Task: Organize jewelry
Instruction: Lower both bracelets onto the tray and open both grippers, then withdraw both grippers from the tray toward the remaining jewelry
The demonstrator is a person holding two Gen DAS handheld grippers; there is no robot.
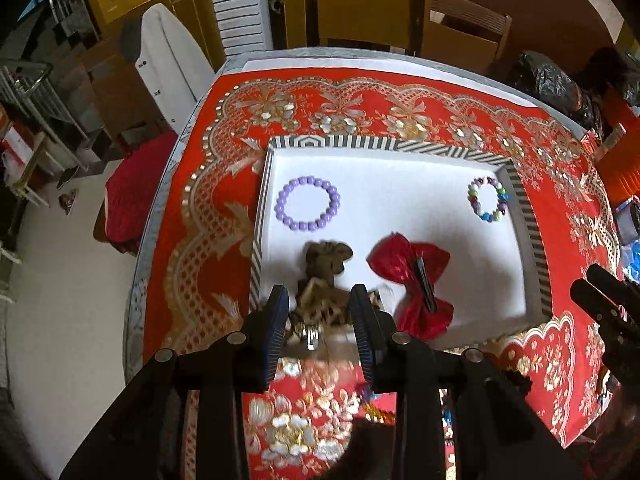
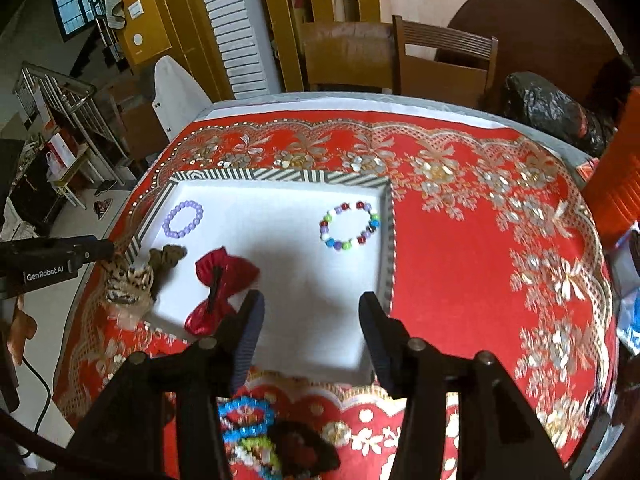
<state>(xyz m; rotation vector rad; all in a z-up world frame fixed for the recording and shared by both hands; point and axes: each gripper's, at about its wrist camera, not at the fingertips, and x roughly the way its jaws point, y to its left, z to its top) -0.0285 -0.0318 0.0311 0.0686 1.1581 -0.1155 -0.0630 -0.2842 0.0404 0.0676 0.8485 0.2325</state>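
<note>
Left gripper [image 1: 320, 312] grips a leopard-print hair bow [image 1: 320, 304] at the striped tray's [image 1: 400, 145] near edge. Right gripper [image 2: 312, 320] stands part-open, empty.

Pale floor [image 1: 60, 320], yellow-brown cabinets [image 2: 168, 20], white louvred door [image 2: 240, 28], wooden chairs [image 2: 440, 60] behind the table, small window [image 2: 76, 4] (upper left), metal rack [image 2: 60, 96].

The leopard-print hair clip [image 1: 320, 308] is blurred and partly hidden behind the left tongs [image 1: 319, 312], so whether they touch it is unclear, the beaded bracelets [image 2: 244, 420] on the counter [image 2: 460, 260] are blurred behind the right tongs [image 2: 312, 320], and the red bow [image 2: 218, 292] is partly covered.
</note>
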